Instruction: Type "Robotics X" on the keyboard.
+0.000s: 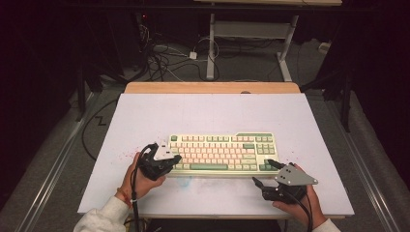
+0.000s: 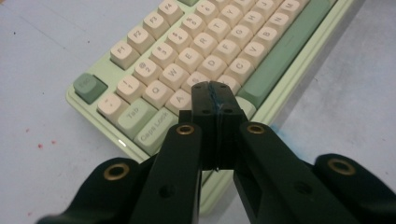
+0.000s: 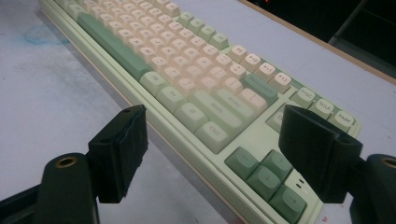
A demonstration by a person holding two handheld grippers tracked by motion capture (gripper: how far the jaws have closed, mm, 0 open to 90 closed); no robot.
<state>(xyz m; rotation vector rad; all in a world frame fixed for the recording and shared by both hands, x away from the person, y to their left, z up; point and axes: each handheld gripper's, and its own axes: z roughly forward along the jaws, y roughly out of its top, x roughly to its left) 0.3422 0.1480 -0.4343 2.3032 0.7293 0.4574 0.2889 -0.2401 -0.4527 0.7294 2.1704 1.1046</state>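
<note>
A pale green keyboard with cream and green keys lies across the middle of the white table top. My left gripper hovers at the keyboard's left end, over its lower-left keys. In the left gripper view the left gripper is shut, pad against pad, with nothing between, above the keyboard near the A key. My right gripper sits at the keyboard's front right corner. In the right gripper view the right gripper stands open, its jaws wide apart over the keyboard near the arrow keys.
Beyond the table's wooden far edge lie floor cables and the legs of another desk. A faint blue stain marks the top just in front of the keyboard, and red specks dot the surface at its left.
</note>
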